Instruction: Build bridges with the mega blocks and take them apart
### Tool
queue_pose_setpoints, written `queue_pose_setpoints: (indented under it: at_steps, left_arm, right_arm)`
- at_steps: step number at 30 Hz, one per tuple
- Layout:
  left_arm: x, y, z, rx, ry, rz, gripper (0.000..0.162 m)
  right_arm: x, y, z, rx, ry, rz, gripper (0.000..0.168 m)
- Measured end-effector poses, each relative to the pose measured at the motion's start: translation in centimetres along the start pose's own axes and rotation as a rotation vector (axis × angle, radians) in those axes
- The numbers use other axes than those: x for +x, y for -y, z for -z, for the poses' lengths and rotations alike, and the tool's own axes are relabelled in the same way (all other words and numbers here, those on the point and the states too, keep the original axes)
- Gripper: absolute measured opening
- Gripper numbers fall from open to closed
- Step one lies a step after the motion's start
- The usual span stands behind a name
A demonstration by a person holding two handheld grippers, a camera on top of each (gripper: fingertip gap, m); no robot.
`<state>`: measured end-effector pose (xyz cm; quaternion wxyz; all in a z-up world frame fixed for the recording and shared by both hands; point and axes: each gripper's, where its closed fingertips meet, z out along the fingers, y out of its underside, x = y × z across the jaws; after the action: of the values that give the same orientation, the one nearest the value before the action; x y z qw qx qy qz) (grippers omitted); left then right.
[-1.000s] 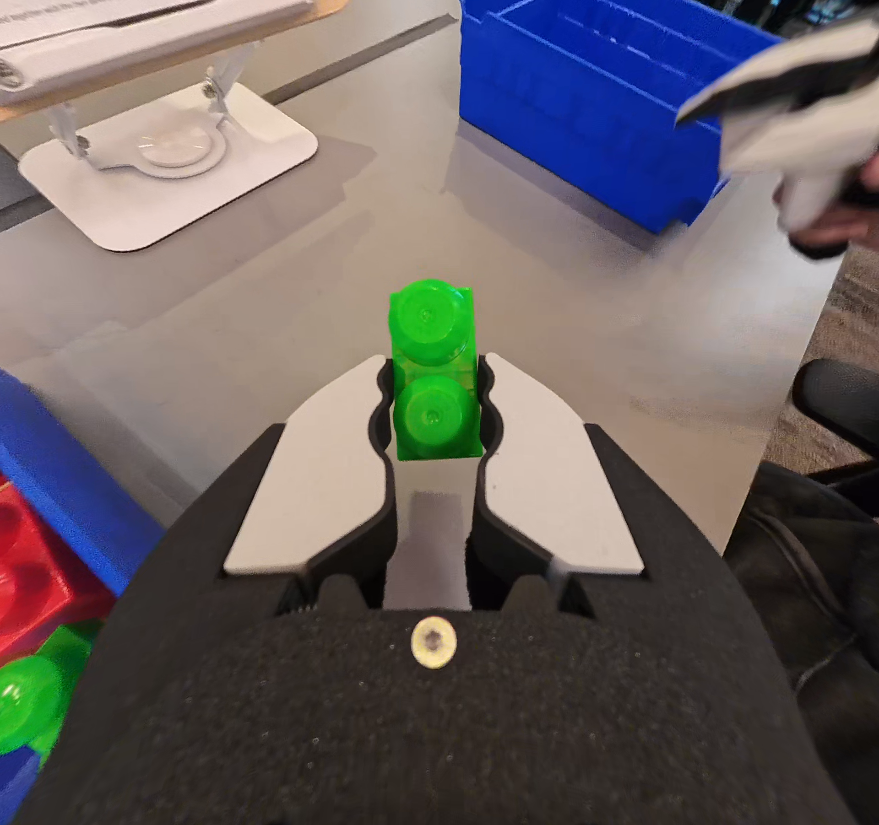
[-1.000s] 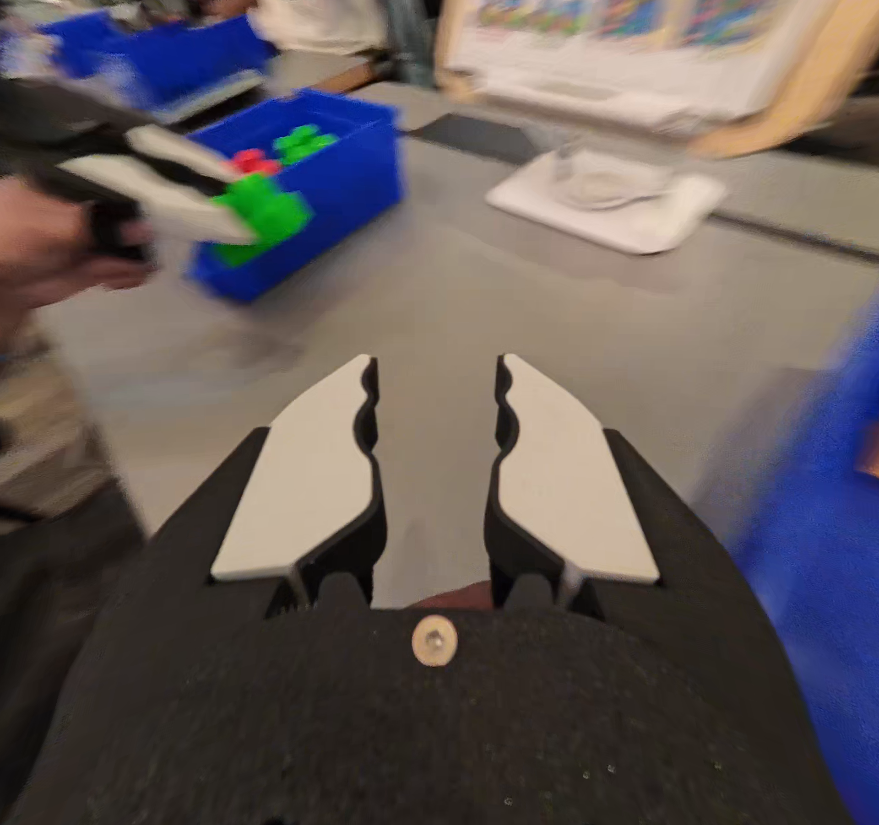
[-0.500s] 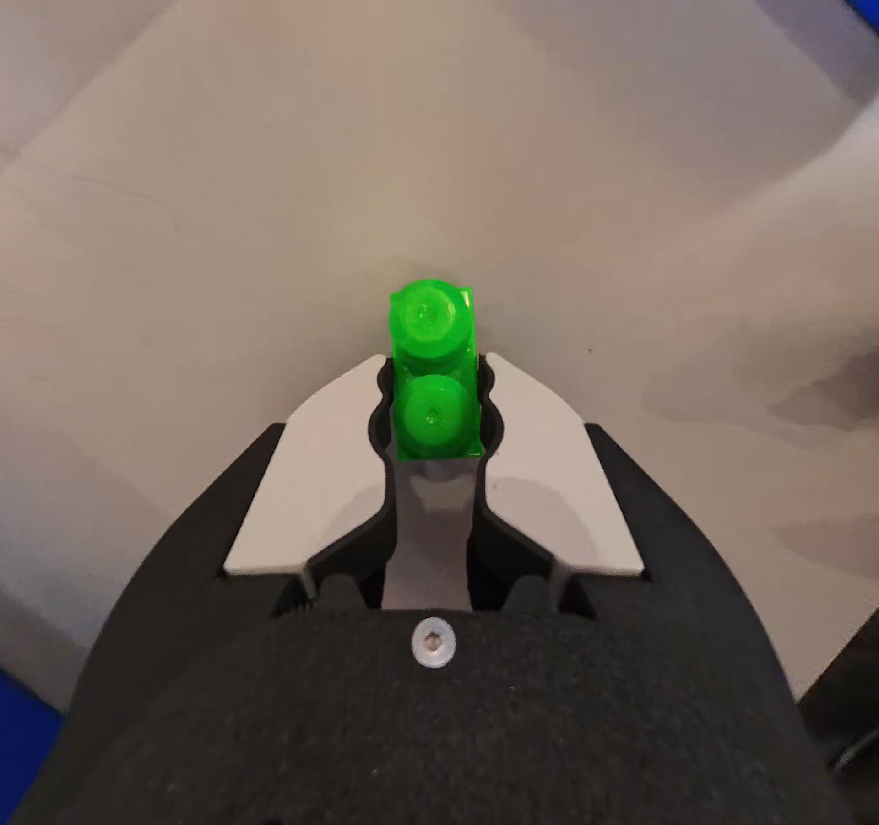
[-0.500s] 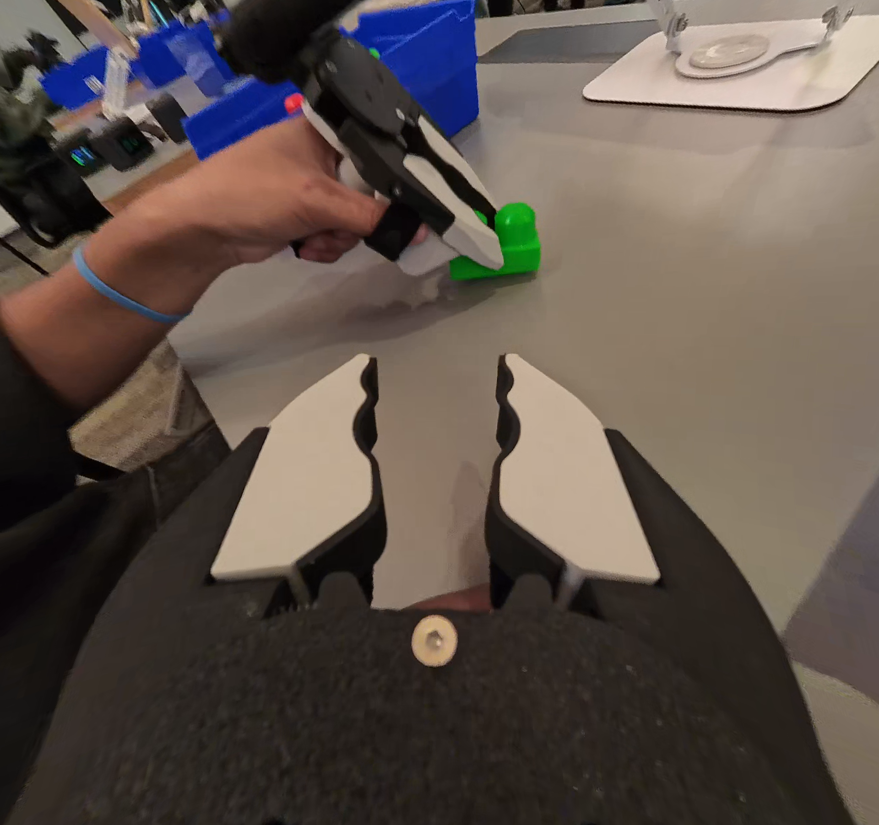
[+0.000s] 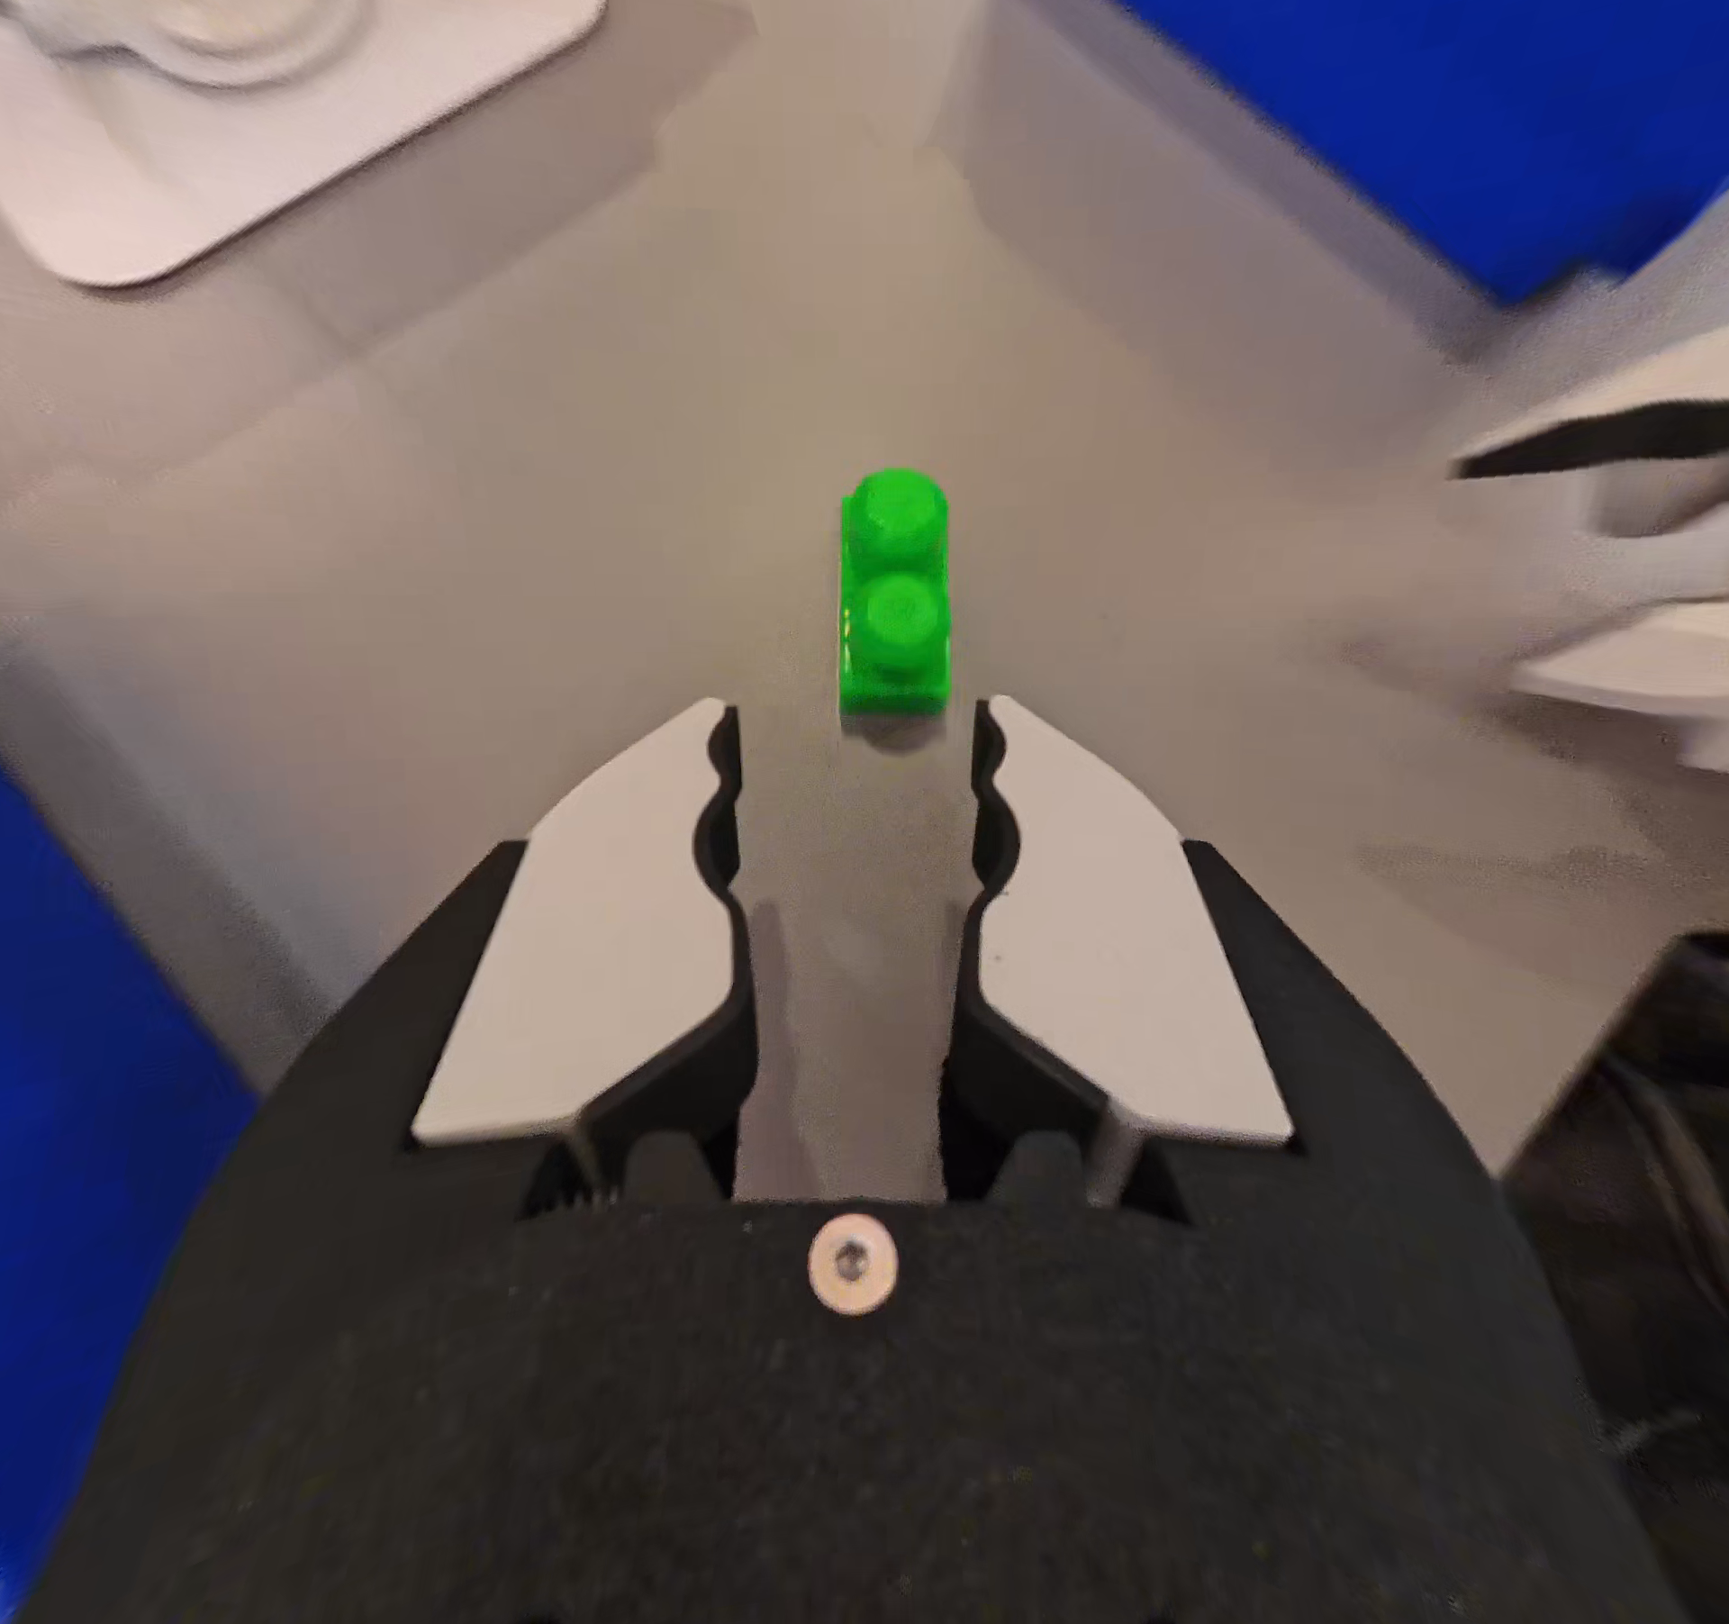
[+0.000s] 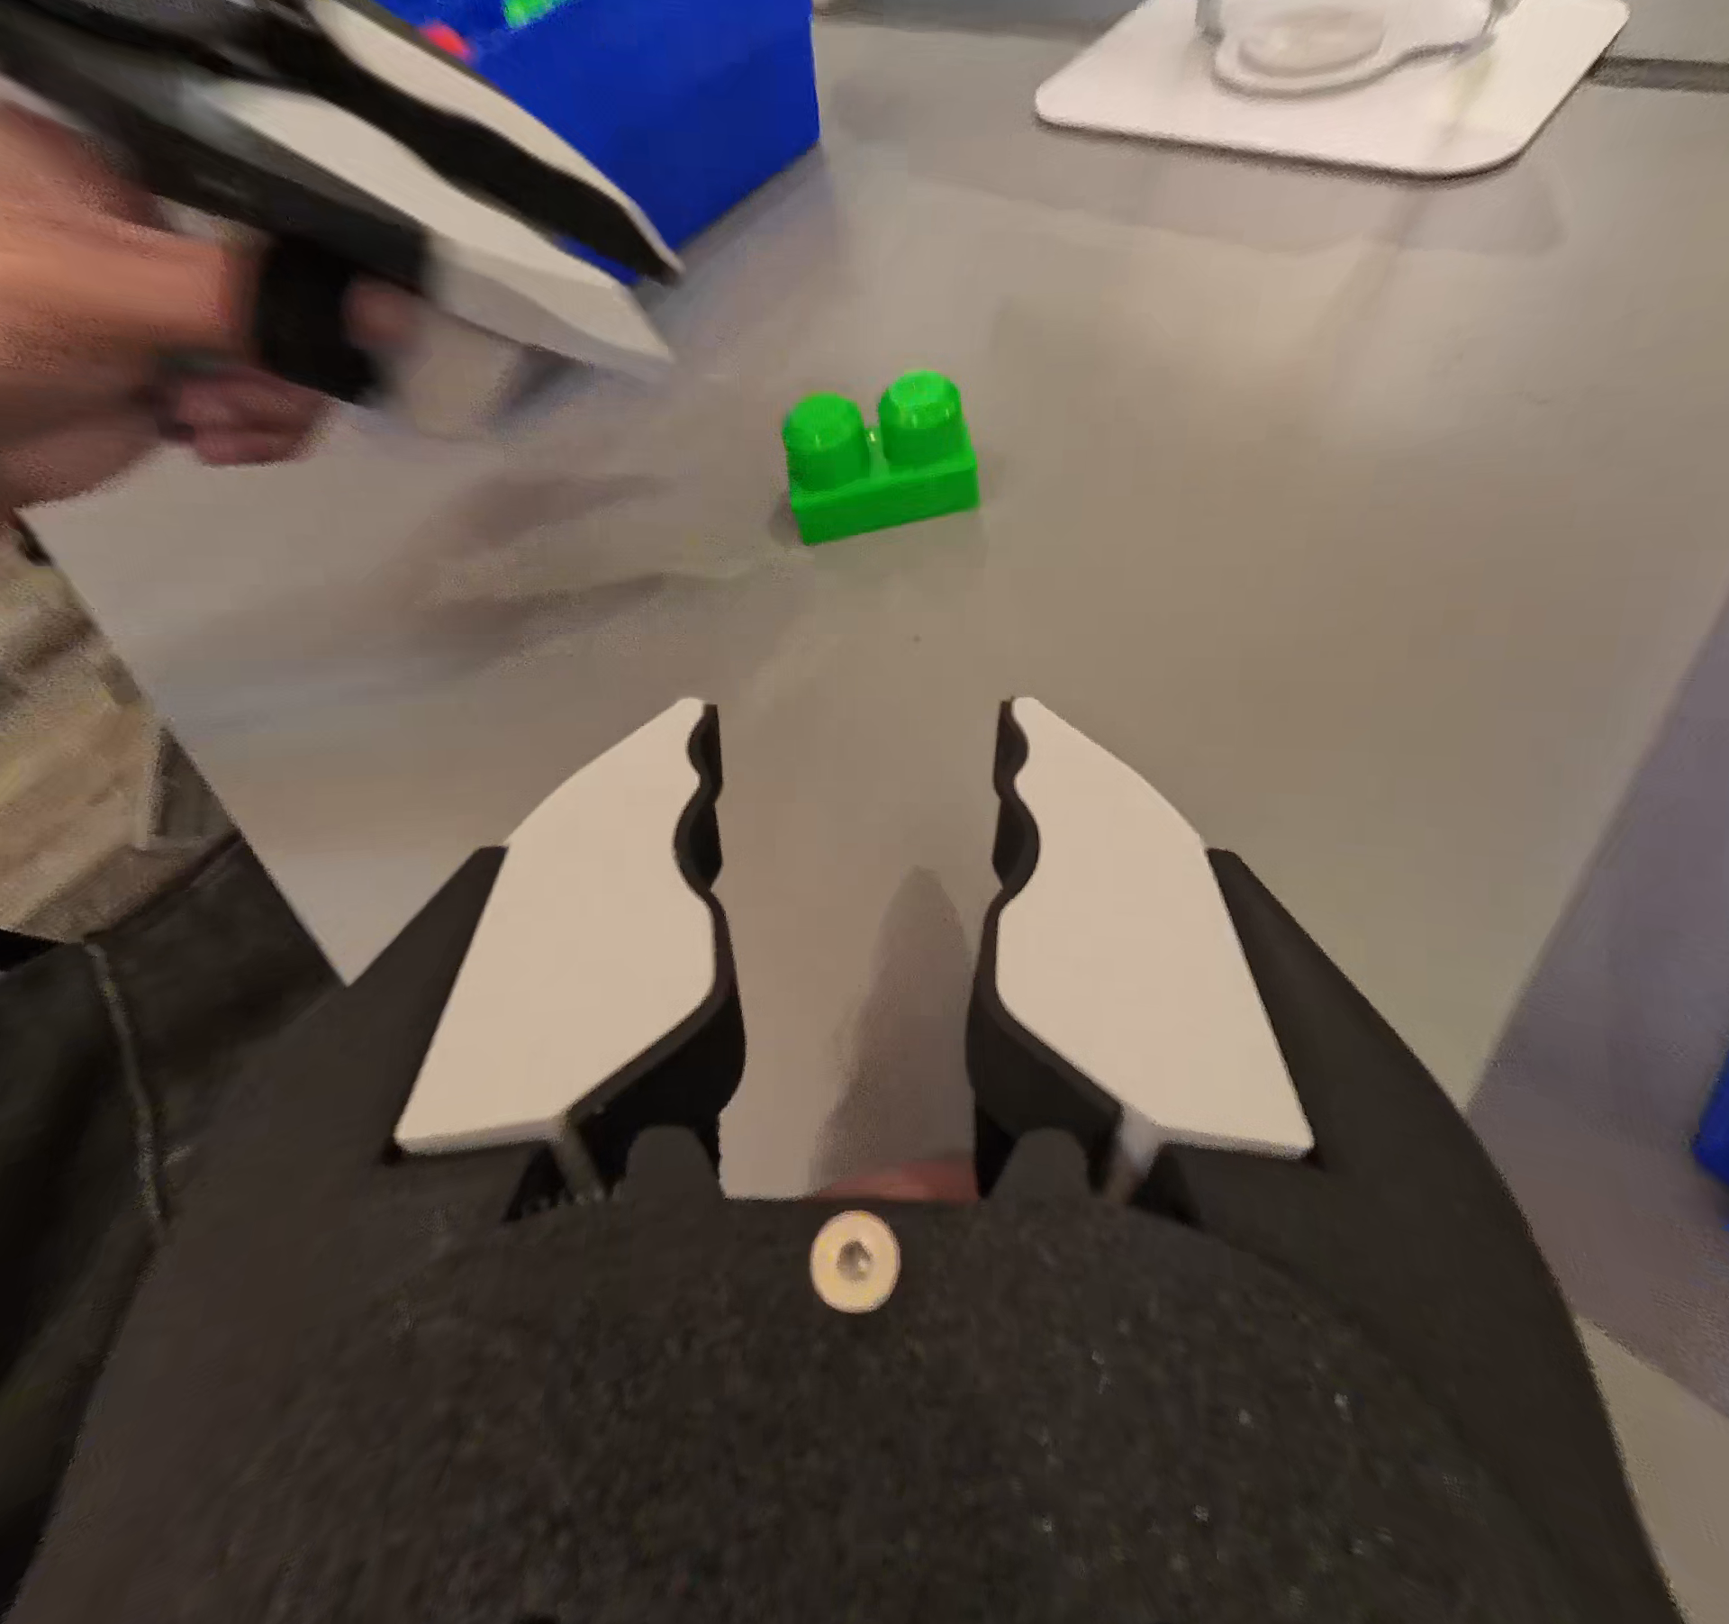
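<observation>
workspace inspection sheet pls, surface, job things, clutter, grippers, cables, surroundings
surface: grey table, bare around the block.
job's things: one green two-stud block stands studs up on the table, touching neither gripper; a blue bin at the far left holds green and red blocks; a second blue bin sits at the far right, contents hidden.
clutter: white stand base at the table's far side.
grippers: left gripper open, empty, just short of the block; right gripper open, empty, farther back.
cables: nothing seen.
surroundings: the person's hand on the left gripper, blurred; dark clothing at the table edge.
</observation>
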<state>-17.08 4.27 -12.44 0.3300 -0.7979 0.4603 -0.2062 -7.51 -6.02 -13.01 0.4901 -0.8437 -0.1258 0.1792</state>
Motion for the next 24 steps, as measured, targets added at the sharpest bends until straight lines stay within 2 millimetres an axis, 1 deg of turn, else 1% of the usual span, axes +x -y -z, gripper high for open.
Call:
queue_pose_setpoints:
  at_steps: [1,2,4,6,8,10,12,14,16,19,20,21,23,24]
  left_arm:
    - [-0.1,-0.5,1.9,0.061,-0.013,0.034,0.048]
    - [-0.1,-1.1,3.7,0.122,-0.034,0.072,0.050]
    - [0.0,-2.8,6.6,0.236,-0.085,0.139,0.050]
    - [-0.4,-4.9,8.5,0.313,-0.098,0.193,0.050]
    - [-1.0,-6.5,9.6,0.373,-0.093,0.229,0.049]
    - [-1.5,-7.2,10.2,0.395,-0.092,0.235,0.049]
    - [-1.7,-7.2,10.5,0.401,-0.100,0.236,0.049]
    - [-1.2,-6.9,10.6,0.412,-0.134,0.231,0.049]
    - [-0.8,-7.1,10.2,0.392,-0.142,0.214,0.048]
    - [0.1,-7.5,9.8,0.376,-0.177,0.203,0.047]
    - [0.3,-7.7,9.6,0.367,-0.188,0.205,0.047]
    - [0.5,-7.7,9.5,0.360,-0.200,0.206,0.047]
    - [0.7,-7.7,9.5,0.353,-0.216,0.201,0.046]
    - [0.6,-7.7,9.6,0.354,-0.214,0.198,0.046]
  right_arm:
    - [0.1,-0.3,-0.8,-0.053,-0.019,0.007,0.061]
    - [0.0,-0.7,-1.8,-0.110,-0.015,0.011,0.062]
    - [-0.5,-0.6,-3.7,-0.202,0.006,0.044,0.071]
    - [0.2,0.3,-5.8,-0.254,-0.061,0.113,0.077]
    - [0.3,1.2,-7.9,-0.319,-0.079,0.141,0.083]
    - [0.3,2.2,-10.0,-0.347,-0.086,0.139,0.083]
    - [0.4,2.2,-11.9,-0.401,-0.079,0.120,0.087]
    - [0.5,2.2,-13.1,-0.425,-0.074,0.107,0.088]
    - [0.5,2.1,-13.8,-0.424,-0.082,0.099,0.087]
    - [0.5,1.2,-14.8,-0.462,-0.097,0.117,0.086]
    - [0.4,1.0,-15.1,-0.463,-0.099,0.121,0.082]
    - [0.6,1.1,-15.3,-0.458,-0.110,0.135,0.073]
    - [1.0,1.9,-14.9,-0.436,-0.137,0.174,0.073]
    - [1.1,3.3,-14.1,-0.394,-0.148,0.186,0.073]
